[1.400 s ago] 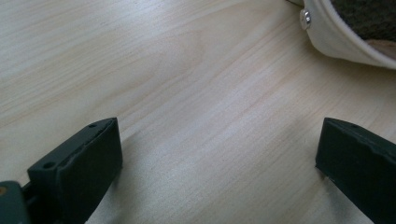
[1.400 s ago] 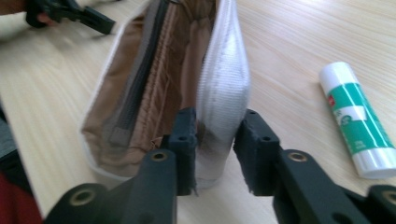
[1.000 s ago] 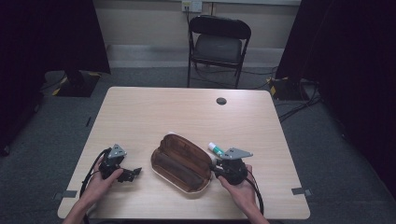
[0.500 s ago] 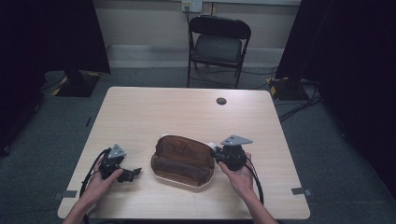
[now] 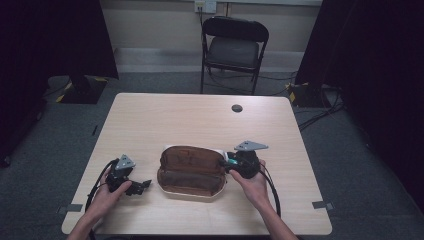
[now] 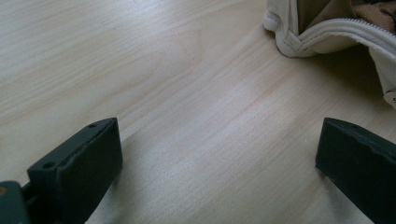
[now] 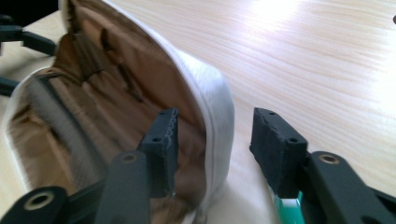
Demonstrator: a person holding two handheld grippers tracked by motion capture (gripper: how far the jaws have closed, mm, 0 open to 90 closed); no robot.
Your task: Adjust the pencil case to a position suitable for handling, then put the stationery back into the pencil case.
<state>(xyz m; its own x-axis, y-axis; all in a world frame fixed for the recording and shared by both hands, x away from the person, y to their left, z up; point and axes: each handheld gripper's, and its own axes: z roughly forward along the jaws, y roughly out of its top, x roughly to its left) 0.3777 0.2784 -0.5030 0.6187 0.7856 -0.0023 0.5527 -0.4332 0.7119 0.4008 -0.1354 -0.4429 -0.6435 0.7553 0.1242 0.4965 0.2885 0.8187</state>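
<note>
One table (image 5: 200, 120), pale wood. One open pouch (image 5: 192, 172) on it, white outside, brown lining. One small dark round thing (image 5: 237, 108) near the far edge; what it is, too small to tell. One folding chair (image 5: 232, 50) beyond the table. Two grippers: left gripper (image 5: 142, 186) and right gripper (image 5: 223, 163), each with two black jaws, one cable and one grey three-cornered plate. Two hands, one per gripper: left hand (image 5: 107, 197), right hand (image 5: 252, 182). One wall socket (image 5: 205, 5) behind the chair. Two strips of grey tape on the floor: one (image 5: 70, 208) at the left, one (image 5: 320, 204) at the right.
</note>
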